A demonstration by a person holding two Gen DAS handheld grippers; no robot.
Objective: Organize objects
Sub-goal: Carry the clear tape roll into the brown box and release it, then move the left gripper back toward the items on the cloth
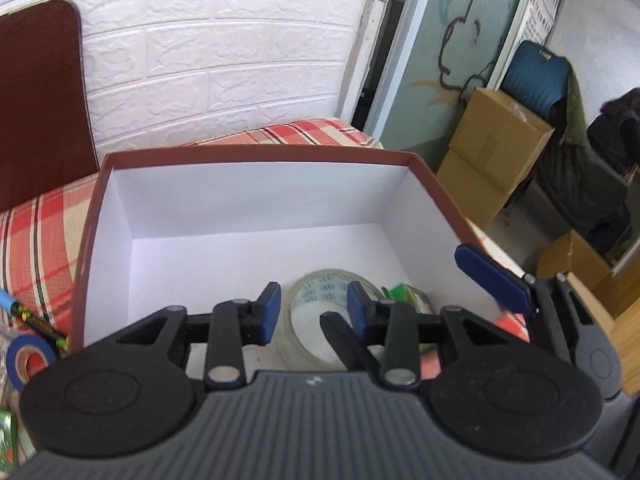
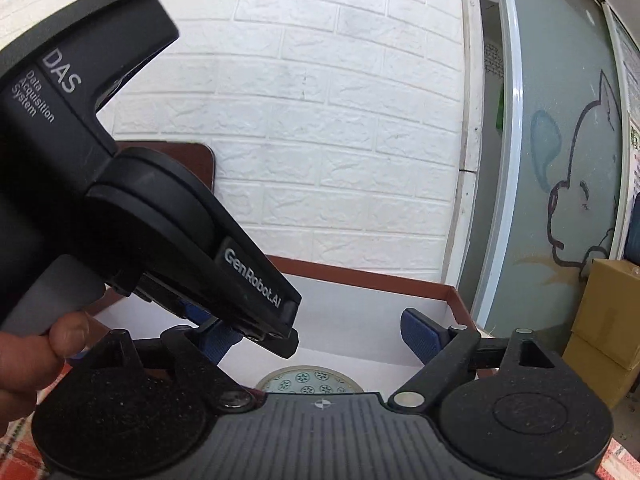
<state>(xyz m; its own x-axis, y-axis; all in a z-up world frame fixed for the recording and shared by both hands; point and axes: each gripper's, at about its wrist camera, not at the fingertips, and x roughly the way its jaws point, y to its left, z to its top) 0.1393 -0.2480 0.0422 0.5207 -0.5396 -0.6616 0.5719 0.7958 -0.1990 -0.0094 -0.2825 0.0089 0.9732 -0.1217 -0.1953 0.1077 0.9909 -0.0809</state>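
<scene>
The clear tape roll lies on the floor of the brown-rimmed box, directly ahead of and below our left claw, on its side with its round opening facing back up towards us, so its axis runs roughly along the claw's reach. We judge the left claw the nearer one; its blue pads stand spread, one either side of the roll's near rim, pinching nothing that we can see. Our right claw hangs over the same box, jaws wide apart and empty, the roll just below its middle. Still outside, to the left of the left claw, sits a blue tape roll on the plaid table.
</scene>
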